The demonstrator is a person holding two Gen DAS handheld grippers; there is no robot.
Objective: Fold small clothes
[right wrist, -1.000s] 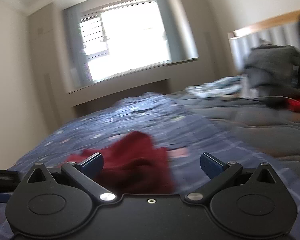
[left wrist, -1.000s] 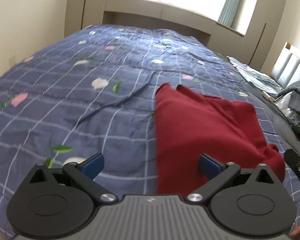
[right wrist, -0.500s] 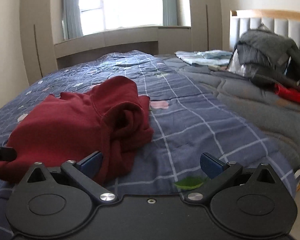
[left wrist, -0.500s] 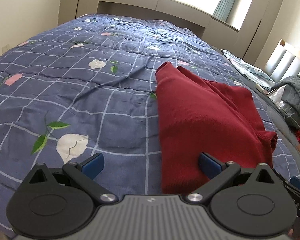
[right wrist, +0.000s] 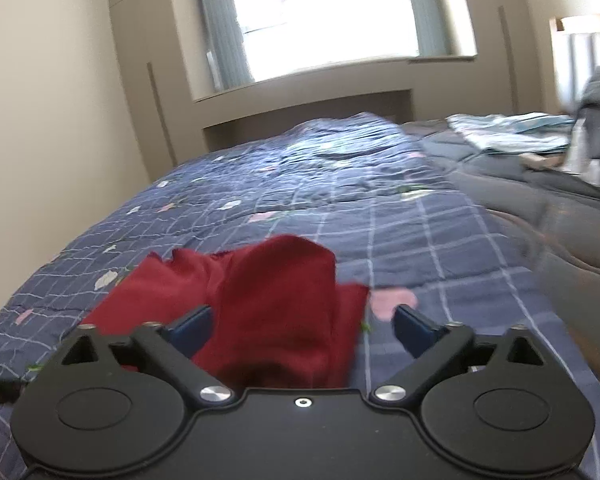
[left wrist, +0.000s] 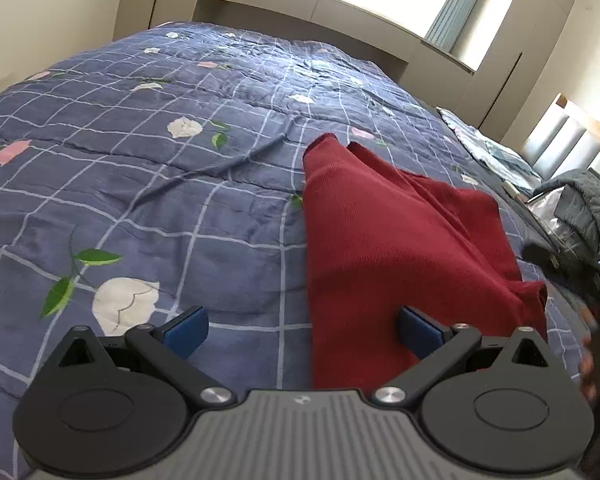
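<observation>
A dark red knit garment [left wrist: 388, 240] lies crumpled on the blue checked floral bedspread [left wrist: 148, 168]. My left gripper [left wrist: 302, 330] hovers open over the garment's near left edge; its right blue pad rests above the cloth and nothing is pinched. In the right wrist view the same red garment [right wrist: 268, 304] bunches up between the spread jaws of my right gripper [right wrist: 302, 328]. Those jaws are closing, and the blue pads do not press the cloth. The right gripper's body [left wrist: 568, 268] shows blurred at the right edge of the left wrist view.
A grey jacket [left wrist: 584, 204] and pale blue folded cloth [right wrist: 508, 132] lie at the far right of the bed near a padded headboard [left wrist: 568, 144]. A window and built-in cabinets [right wrist: 340, 16] stand beyond the bed's far end. A wall runs along the left side.
My right gripper has swung left and now faces the bunched end of the red garment, which sits between its jaws; the jaws have narrowed slightly. The left gripper has barely moved.
</observation>
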